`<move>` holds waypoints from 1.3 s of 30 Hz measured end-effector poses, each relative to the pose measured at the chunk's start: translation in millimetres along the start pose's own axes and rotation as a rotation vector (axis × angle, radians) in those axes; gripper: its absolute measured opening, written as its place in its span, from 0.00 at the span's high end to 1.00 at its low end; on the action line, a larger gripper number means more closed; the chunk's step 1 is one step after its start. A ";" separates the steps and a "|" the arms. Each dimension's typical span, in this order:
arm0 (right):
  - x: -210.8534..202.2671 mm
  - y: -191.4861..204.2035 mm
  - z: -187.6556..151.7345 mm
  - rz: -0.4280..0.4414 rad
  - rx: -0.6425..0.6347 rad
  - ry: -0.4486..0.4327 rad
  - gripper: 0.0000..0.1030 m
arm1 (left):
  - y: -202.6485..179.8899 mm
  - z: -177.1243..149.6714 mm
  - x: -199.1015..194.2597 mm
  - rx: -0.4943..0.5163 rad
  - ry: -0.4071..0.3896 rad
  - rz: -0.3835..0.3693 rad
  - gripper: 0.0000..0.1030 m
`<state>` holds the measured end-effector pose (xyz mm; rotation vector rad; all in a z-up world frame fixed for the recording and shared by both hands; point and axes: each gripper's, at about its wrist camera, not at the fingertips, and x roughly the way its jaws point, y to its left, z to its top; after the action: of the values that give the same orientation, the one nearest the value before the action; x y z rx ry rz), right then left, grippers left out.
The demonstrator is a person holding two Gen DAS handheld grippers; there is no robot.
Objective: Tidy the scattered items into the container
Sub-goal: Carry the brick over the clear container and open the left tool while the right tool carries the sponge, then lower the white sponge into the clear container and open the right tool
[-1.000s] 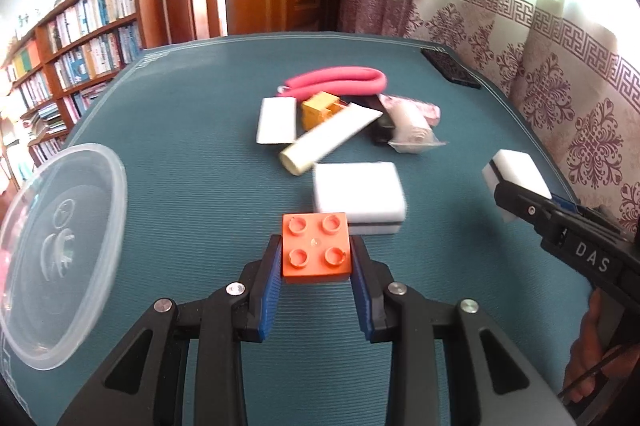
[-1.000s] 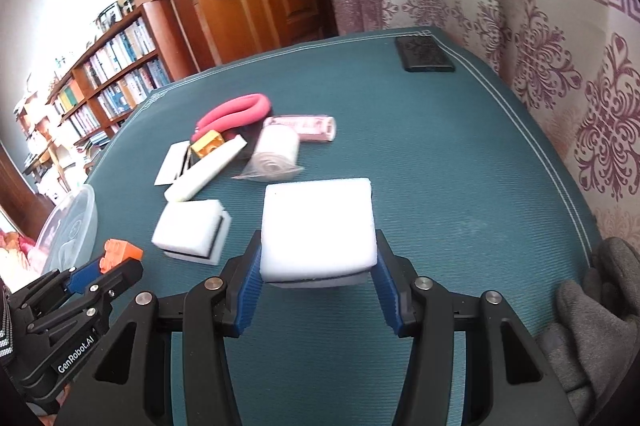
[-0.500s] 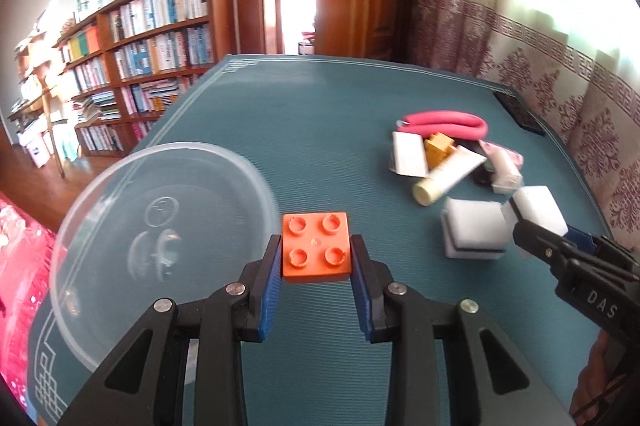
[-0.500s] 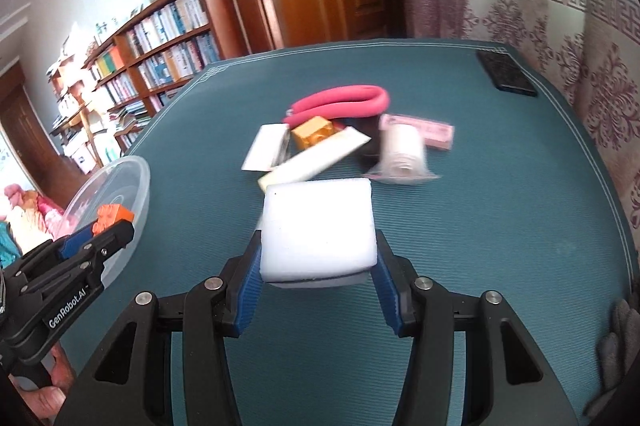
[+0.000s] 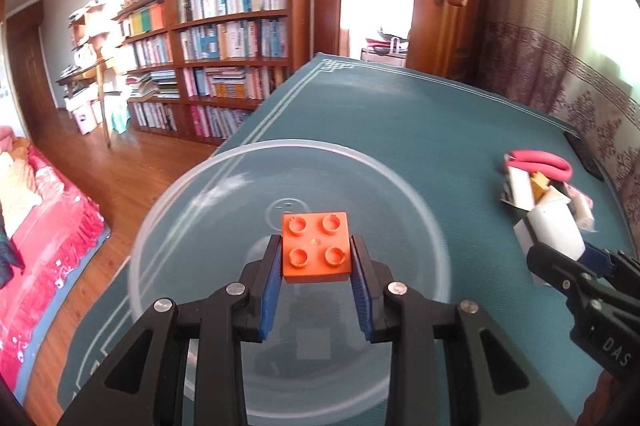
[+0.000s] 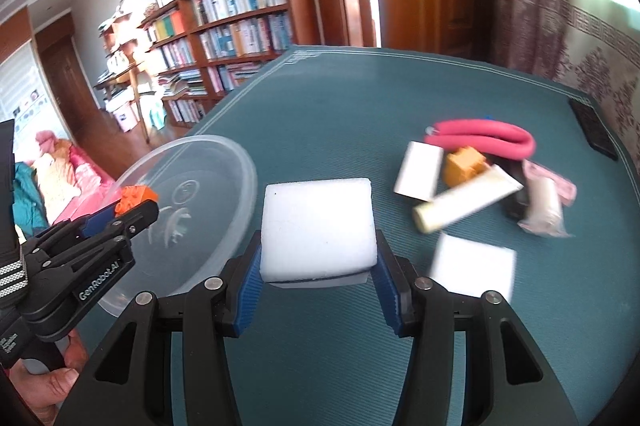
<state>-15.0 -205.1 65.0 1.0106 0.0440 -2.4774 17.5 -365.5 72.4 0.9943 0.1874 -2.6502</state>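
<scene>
Clear plastic container (image 5: 168,210) empty, orange brick (image 5: 316,247) claw-held above

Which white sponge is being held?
The one pinched in the right gripper, the held sponge. The other sponge lies loose on the table, beside it.

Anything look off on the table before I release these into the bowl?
Nothing looks damaged or spilled. The clear container sits close to the table edge nearest the floor, its rim near the border. The leftover pile is jumbled, items overlapping under the pink tube.
</scene>
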 end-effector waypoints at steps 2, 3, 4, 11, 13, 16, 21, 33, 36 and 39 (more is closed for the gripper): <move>5.5 12.1 3.8 0.020 -0.021 0.003 0.48 | 7.8 0.7 3.2 -0.013 0.004 0.015 0.65; 8.2 18.1 5.6 0.029 -0.032 0.004 0.48 | 10.6 0.6 4.0 -0.018 0.006 0.020 0.65; 9.9 22.5 7.0 0.036 -0.041 0.005 0.48 | 12.3 0.0 4.5 -0.023 0.008 0.027 0.65; 30.6 43.5 15.3 0.068 -0.085 0.028 0.48 | 29.7 -2.7 8.6 -0.051 0.013 0.055 0.65; 35.5 45.1 16.5 0.071 -0.091 0.033 0.48 | 32.7 -2.9 10.1 -0.057 0.018 0.057 0.65; 43.1 51.4 19.0 0.072 -0.099 0.036 0.48 | 38.2 -3.6 11.7 -0.063 0.024 0.058 0.65; 49.6 55.0 19.7 0.071 -0.102 0.047 0.48 | 45.4 -1.5 14.6 -0.071 0.029 0.062 0.65; 57.0 60.1 18.8 0.087 -0.124 0.078 0.42 | 54.6 -2.2 12.2 -0.126 0.031 0.072 0.28; 56.8 58.0 17.1 0.089 -0.107 0.078 0.40 | 58.6 -0.1 8.0 -0.133 0.013 0.079 0.22; 54.0 55.3 17.0 0.089 -0.097 0.073 0.39 | 62.1 0.2 8.3 -0.148 0.017 0.080 0.21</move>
<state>-36.1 -279.8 49.1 1.0387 0.1380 -2.3343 31.7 -426.2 66.1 0.9562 0.3351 -2.5151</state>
